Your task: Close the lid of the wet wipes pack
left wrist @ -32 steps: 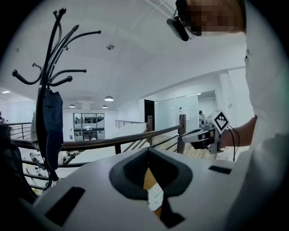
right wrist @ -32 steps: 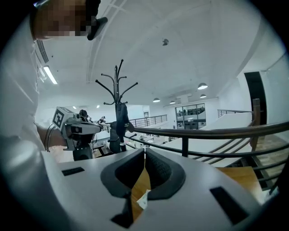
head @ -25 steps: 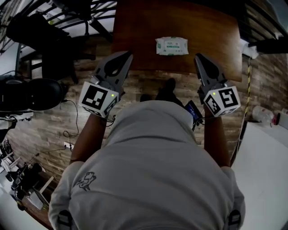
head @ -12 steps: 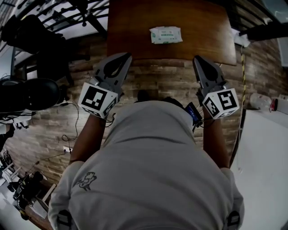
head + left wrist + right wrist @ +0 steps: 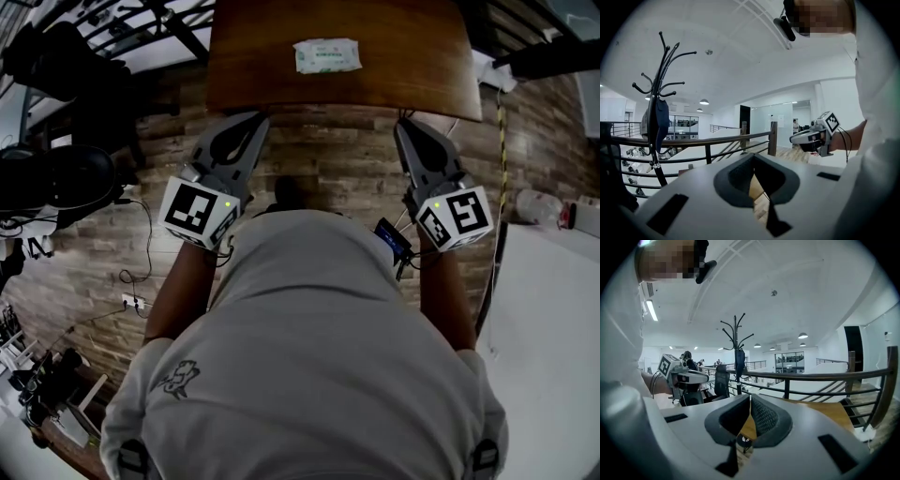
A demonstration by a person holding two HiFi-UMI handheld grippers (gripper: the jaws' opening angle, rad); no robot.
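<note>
Wipes pack (image 5: 326, 55) white, green-labelled, flat on table (image 5: 412, 56), left gripper (image 5: 256, 119), right gripper (image 5: 401, 122) closed, empty

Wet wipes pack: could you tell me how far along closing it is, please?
Done: can't tell; the wet wipes pack lies on the table, lid unclear. In hand: nothing; left gripper and right gripper are shut, empty, short of it. Left: possibly pressing the lid.
</note>
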